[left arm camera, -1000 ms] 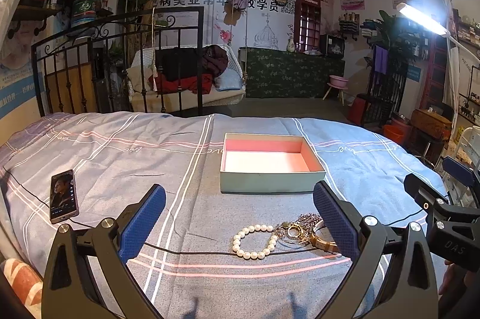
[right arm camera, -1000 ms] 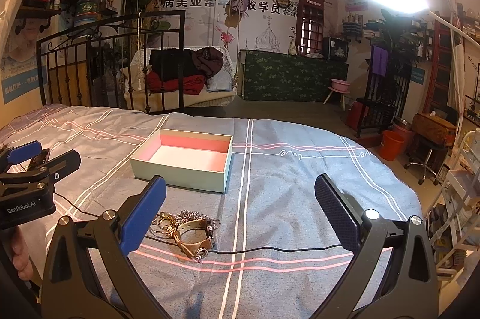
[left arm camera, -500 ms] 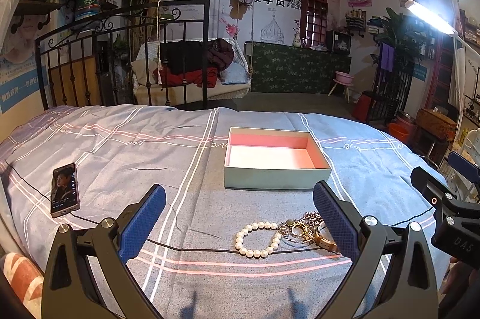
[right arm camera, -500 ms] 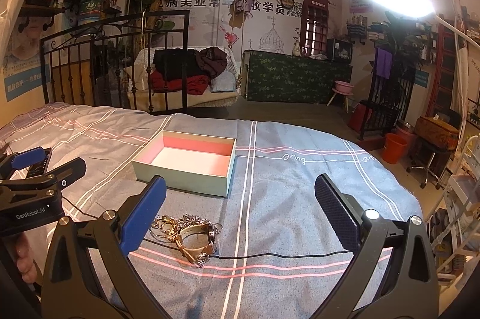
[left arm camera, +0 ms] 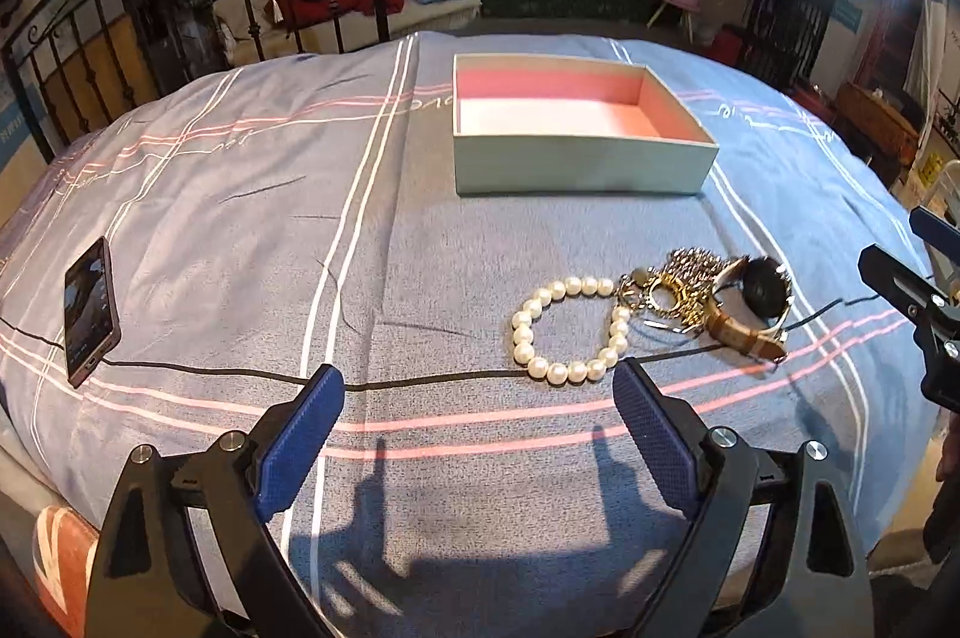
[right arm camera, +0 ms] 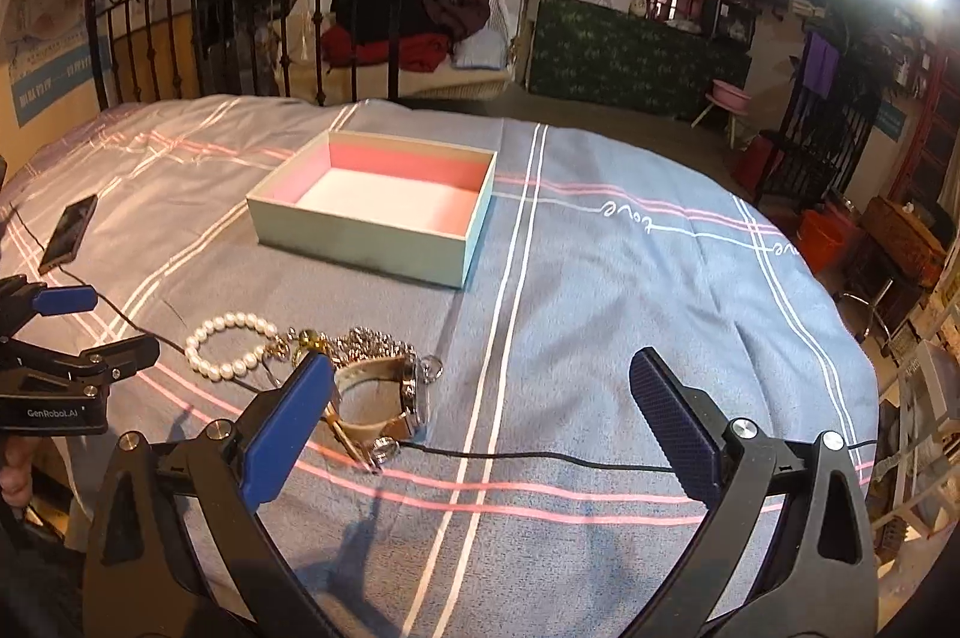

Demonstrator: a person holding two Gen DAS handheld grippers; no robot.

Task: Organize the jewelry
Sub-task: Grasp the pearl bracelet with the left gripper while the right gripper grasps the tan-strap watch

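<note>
A pearl bracelet [left arm camera: 567, 329] lies on the blue bedspread, touching a heap of gold chains [left arm camera: 675, 287] and a watch with a tan strap [left arm camera: 753, 305]. An open mint box with a pink inside [left arm camera: 576, 158] stands beyond them. My left gripper [left arm camera: 477, 437] is open and empty, just short of the pearls. My right gripper [right arm camera: 480, 413] is open and empty; its left finger [right arm camera: 288, 422] hangs over the watch [right arm camera: 384, 398]. The pearls [right arm camera: 231, 344], chains [right arm camera: 366, 341] and box [right arm camera: 366, 242] also show in the right wrist view.
A phone [left arm camera: 90, 311] lies at the left on the bed, with a black cable [left arm camera: 240, 374] running across in front of the jewelry. An iron bed frame [left arm camera: 180, 8] stands behind. The bed edge falls off at the right.
Both grippers have tilted down and moved closer to the jewelry heap. The jewelry and box have not moved.
</note>
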